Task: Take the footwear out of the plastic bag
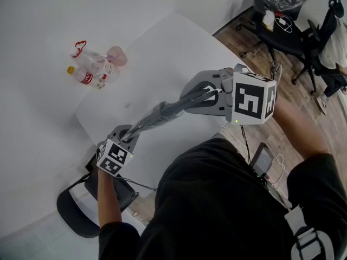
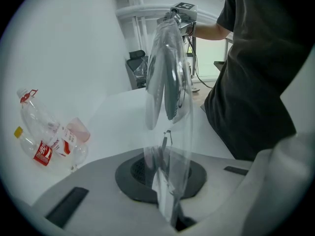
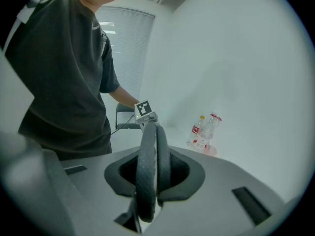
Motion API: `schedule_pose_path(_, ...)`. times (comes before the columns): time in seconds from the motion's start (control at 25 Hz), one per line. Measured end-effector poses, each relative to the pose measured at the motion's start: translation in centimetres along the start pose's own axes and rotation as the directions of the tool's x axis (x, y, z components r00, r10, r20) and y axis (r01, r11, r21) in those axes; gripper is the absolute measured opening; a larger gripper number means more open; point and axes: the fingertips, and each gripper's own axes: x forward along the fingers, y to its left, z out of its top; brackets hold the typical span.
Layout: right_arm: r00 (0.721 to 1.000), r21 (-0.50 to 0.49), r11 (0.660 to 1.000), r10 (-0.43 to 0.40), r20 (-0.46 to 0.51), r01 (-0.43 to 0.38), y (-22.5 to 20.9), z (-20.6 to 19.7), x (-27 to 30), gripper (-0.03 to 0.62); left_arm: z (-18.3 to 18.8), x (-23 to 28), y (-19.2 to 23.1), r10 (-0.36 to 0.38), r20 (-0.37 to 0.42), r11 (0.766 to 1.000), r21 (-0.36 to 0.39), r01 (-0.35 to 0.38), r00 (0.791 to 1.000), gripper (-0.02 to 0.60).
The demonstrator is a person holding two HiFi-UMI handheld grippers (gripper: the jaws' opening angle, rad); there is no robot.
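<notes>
A pair of dark grey slippers point(image 1: 162, 112) in a clear plastic bag point(image 2: 170, 191) is stretched in the air between my two grippers, above the near edge of the white table point(image 1: 162, 53). My left gripper point(image 1: 127, 136) is shut on the bag's bunched end, and the film runs out of its jaws point(image 2: 172, 215) up to the right gripper point(image 2: 179, 14). The footwear point(image 2: 170, 82) hangs inside the film. My right gripper point(image 1: 203, 96) is shut on the slippers' end point(image 3: 147, 176). In the right gripper view they reach away to the left gripper point(image 3: 147, 119).
Several empty plastic bottles point(image 1: 92, 69) and a pink cup point(image 1: 116, 56) lie at the table's far left. A black chair point(image 1: 81, 210) stands below the left gripper. Office chairs point(image 1: 293, 31) stand on the wooden floor at upper right. A phone point(image 1: 262, 158) hangs by my body.
</notes>
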Motion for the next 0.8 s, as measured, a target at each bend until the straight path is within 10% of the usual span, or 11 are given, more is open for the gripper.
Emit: schedule_pose_path(0.8,1.0,0.005,1.0,-0.01,0.015,0.01,-1.4,0.0,-3.5,0.078,1.1,0.2,0.8,0.012,-0.007,0.999,-0.039,-0.012,1.0,0.025)
